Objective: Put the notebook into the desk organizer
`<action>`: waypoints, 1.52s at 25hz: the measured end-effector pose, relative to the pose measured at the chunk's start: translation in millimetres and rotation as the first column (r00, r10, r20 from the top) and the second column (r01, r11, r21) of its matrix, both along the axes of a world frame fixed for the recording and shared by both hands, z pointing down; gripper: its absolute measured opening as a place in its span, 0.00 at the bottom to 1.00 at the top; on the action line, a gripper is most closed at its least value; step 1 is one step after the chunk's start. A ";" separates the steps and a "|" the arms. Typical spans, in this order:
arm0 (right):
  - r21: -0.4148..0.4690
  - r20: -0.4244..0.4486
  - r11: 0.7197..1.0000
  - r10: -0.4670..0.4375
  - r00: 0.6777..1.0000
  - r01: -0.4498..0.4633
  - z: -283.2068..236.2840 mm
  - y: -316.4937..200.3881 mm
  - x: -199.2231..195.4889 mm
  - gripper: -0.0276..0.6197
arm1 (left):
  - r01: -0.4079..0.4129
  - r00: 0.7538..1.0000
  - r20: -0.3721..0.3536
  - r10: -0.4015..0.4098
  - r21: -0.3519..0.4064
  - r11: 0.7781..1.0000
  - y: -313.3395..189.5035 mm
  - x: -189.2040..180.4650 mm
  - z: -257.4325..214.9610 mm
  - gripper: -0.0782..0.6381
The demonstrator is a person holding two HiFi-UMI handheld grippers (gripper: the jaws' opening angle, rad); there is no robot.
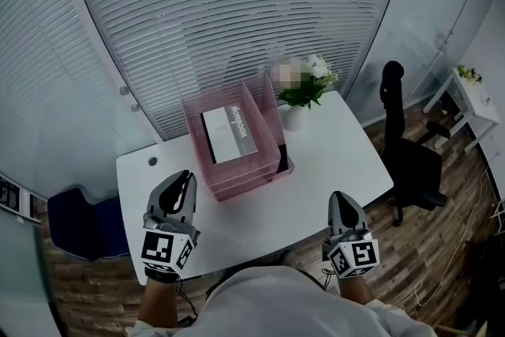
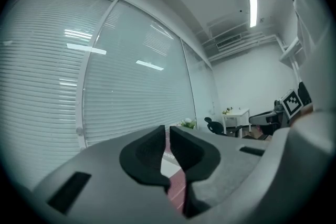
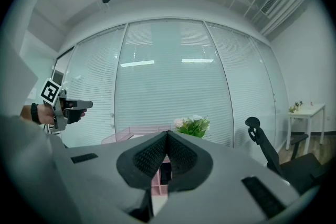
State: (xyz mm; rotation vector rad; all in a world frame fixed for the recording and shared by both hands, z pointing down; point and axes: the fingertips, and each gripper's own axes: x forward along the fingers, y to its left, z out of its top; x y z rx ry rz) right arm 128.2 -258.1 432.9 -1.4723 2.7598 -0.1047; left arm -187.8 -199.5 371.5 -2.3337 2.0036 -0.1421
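Note:
A grey-and-white notebook (image 1: 229,133) lies flat in the top tray of the pink desk organizer (image 1: 237,179), which stands at the back middle of the white desk (image 1: 335,150). My left gripper (image 1: 186,179) hovers over the desk's front left, short of the organizer. Its jaws stand almost together with nothing between them (image 2: 167,131). My right gripper (image 1: 340,200) is at the front right, shut and empty, tips touching (image 3: 167,135). The organizer (image 3: 126,135) shows beyond it in the right gripper view, where the left gripper (image 3: 79,105) also appears at the left.
A white vase of flowers (image 1: 304,91) stands right of the organizer. A black office chair (image 1: 406,158) is off the desk's right side, with a small white table (image 1: 473,95) farther right. A blue seat (image 1: 79,221) sits at the left. Blinds cover the wall behind.

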 end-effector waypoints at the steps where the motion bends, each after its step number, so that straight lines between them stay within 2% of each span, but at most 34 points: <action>1: 0.001 -0.001 1.000 0.000 1.000 0.000 -0.1 0.1 -1.2 0.06 | 0.009 1.000 -0.016 -0.008 0.002 1.000 3.0 -3.1 2.3 0.15; 6: 0.007 -0.007 1.000 -0.001 1.000 0.001 -3.2 0.3 -5.8 0.06 | 0.050 0.995 -0.091 -0.049 0.010 0.999 15.4 -15.7 9.6 0.13; 14: 0.021 -0.024 1.000 -0.007 1.000 0.008 -4.1 0.6 -11.3 0.06 | 0.073 0.988 -0.137 -0.073 0.000 0.997 25.0 -24.1 26.8 0.12; 38: 0.007 -0.019 1.000 0.003 1.000 -0.002 0.3 -7.7 -13.2 0.06 | 0.047 0.989 -0.136 -0.052 -0.036 0.998 11.4 -20.4 39.5 0.12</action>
